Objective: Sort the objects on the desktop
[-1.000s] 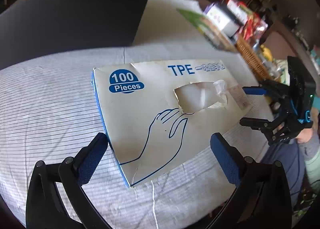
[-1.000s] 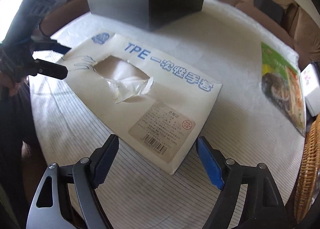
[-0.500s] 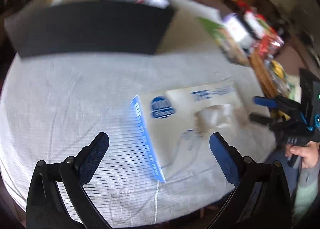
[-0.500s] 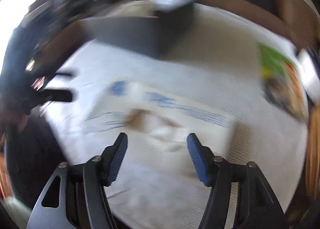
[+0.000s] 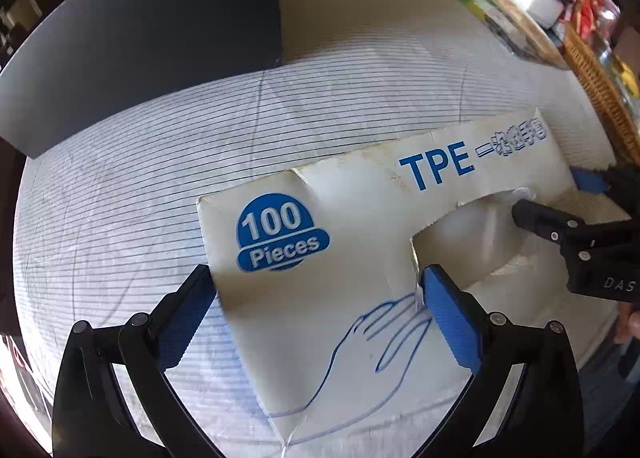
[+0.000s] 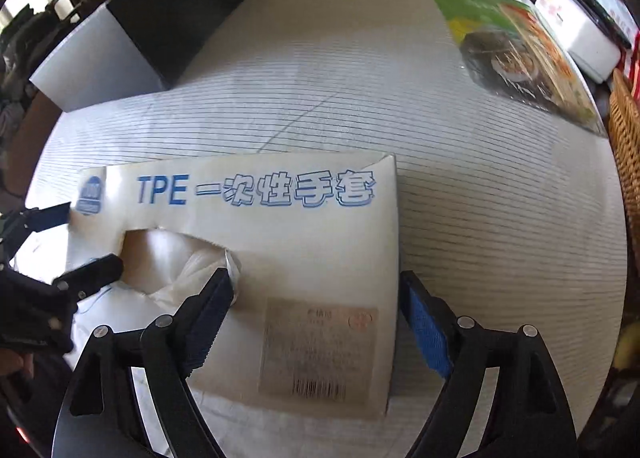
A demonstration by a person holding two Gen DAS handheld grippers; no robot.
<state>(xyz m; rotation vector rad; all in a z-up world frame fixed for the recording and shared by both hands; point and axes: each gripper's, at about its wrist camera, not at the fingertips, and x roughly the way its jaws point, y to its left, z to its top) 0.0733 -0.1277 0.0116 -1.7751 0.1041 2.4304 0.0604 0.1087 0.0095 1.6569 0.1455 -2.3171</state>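
Glove box (image 5: 360, 258), a flat white cardboard carton printed in blue with "TPE" and "100 Pieces", lies face up on the striped white cloth of the worktop (image 5: 160, 178), its torn dispensing hole showing clear plastic gloves (image 6: 188, 270). Its long axis runs from one hand-held gripper to the other, so each one stands over its own short end.

The left hand-held gripper (image 5: 316, 298) straddles the "100 Pieces" end: one blue pad sits just beside the carton's outer edge, the other over the top face at the rim of the hole. Its jaws are spread, and no pad clearly presses the cardboard.

The right hand-held gripper (image 6: 316, 310) straddles the end with the barcode label. Its jaws have just been opening and stand wide, one pad just outside the short edge and the other at the hole beside the gloves. The carton lies between them, not pinched.

Both point steeply down at the box, and neither is clearly nearer. A two-handed lift looks likely, each closing along the long axis, though the inner pads may catch the torn hole.

A large dark box (image 6: 160, 18) stands beyond, well apart, possibly the destination.
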